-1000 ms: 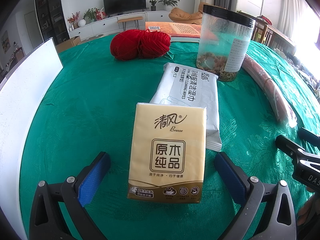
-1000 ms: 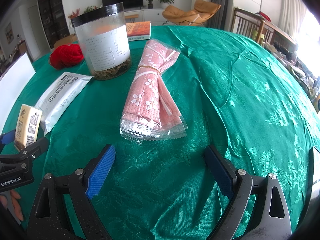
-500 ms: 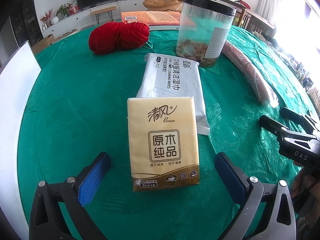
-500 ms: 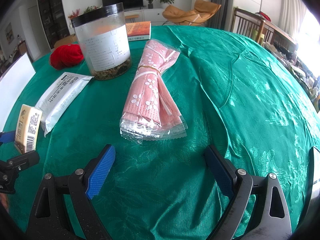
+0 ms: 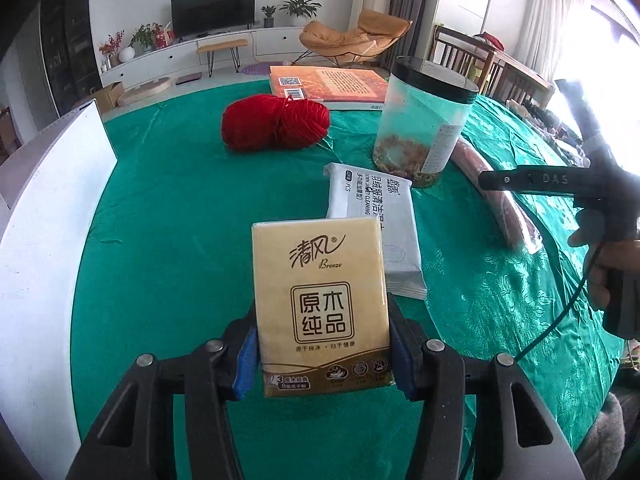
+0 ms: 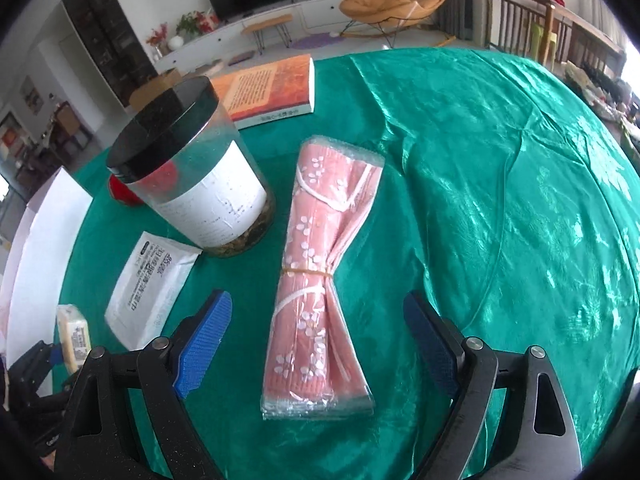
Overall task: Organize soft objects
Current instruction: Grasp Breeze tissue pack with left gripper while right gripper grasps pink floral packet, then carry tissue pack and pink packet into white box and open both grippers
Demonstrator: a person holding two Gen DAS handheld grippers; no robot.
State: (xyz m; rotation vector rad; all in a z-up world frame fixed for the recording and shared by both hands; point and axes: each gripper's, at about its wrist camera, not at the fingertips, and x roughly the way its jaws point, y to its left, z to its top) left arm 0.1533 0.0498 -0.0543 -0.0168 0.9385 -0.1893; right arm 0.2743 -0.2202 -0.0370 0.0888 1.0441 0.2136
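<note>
The tissue pack [image 5: 322, 304] is a yellow-gold soft packet with dark Chinese lettering and "Breeze" on its face. It is pinched at its lower sides between the blue pads of the left tool [image 5: 323, 354], out over the near part of the desk [image 5: 168, 216], which wears a green patterned cloth.

The right tool [image 6: 318, 344] has its fingers spread wide apart, one on each side of the near end of the pink mask bundle [image 6: 320, 280], which lies flat in clear wrap with a rubber band round its middle.

I count one white wipes pack [image 5: 372, 224] lying flat just behind the tissues, one red yarn ball [image 5: 276, 126], one clear jar [image 5: 422, 128] with a black lid, and one orange book [image 5: 328, 88] at the far edge. A white board [image 5: 44, 216] stands along the left edge. The right side of the cloth is bare.
</note>
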